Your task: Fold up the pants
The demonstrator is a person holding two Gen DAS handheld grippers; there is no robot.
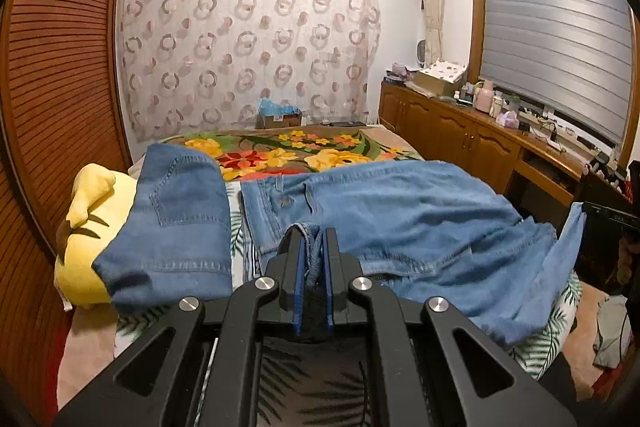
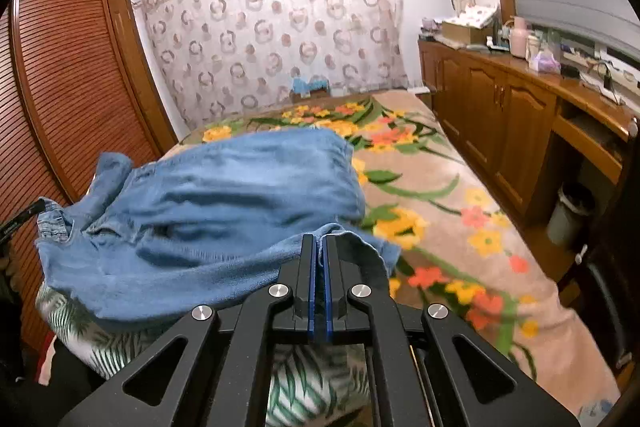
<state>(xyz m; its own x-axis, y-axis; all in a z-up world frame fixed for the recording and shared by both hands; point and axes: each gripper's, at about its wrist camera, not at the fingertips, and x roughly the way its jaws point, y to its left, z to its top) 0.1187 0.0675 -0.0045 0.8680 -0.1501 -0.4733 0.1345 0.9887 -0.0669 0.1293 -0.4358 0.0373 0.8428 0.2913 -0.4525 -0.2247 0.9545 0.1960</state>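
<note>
Across the flowered bed lie the light jeans, beside darker folded jeans. We pinch their edges in the left claw and right claw, mid-fold; next, we likely carry both edges over evenly.

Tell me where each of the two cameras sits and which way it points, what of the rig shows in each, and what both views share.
Left wrist: sits behind the left claw, looking along the bed toward the patterned curtain; its fingers pinch a bunched edge of the light blue jeans. A folded darker pair lies to the left.
Right wrist: sits behind the right claw, facing the same curtain; it is shut on a jeans hem.
Shared: the jeans, floral blanket, wooden cabinets, and each view catches the other claw at its edge.
</note>
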